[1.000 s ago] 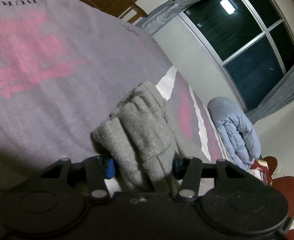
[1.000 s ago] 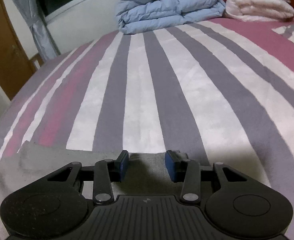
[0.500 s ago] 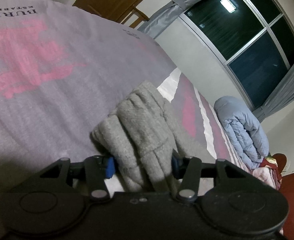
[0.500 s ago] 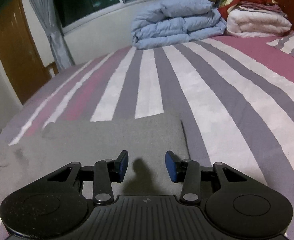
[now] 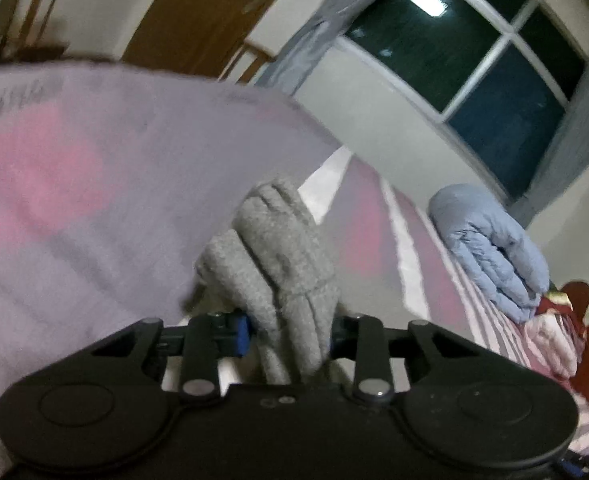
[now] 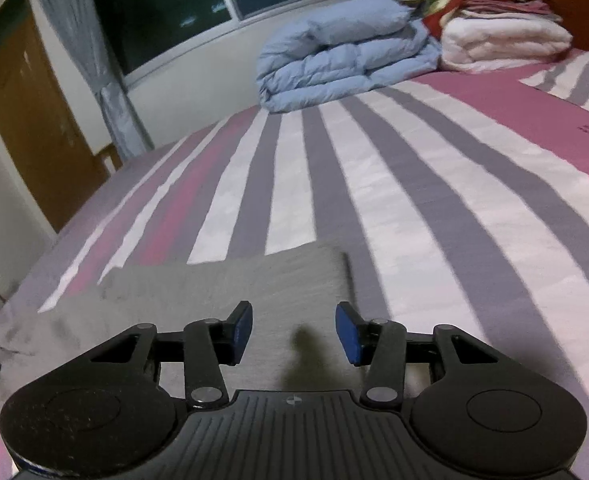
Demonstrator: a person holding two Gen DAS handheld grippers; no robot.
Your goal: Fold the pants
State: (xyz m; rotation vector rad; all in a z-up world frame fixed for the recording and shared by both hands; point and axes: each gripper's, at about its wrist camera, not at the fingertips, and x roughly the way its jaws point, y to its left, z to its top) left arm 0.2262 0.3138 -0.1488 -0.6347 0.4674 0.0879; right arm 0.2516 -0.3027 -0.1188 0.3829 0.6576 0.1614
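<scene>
Now: left gripper (image 5: pixel 288 334) clenched on bunched grey pants (image 5: pixel 278 264), having just closed further.
Right gripper (image 6: pixel 293 334) fingers released, just widening, empty above flat pants, lower centre, on striped bed (image 6: pixel 434 200).

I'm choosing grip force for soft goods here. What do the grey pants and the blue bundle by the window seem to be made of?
The grey pants look like fleece or brushed knit: a matte, nubby, fuzzy surface bunching in thick soft folds where the left gripper pinches them. The blue bundle looks like a down-type quilt in smooth woven shell: puffy stitched channels with a slight sheen. The exact fibres cannot be told.
</scene>
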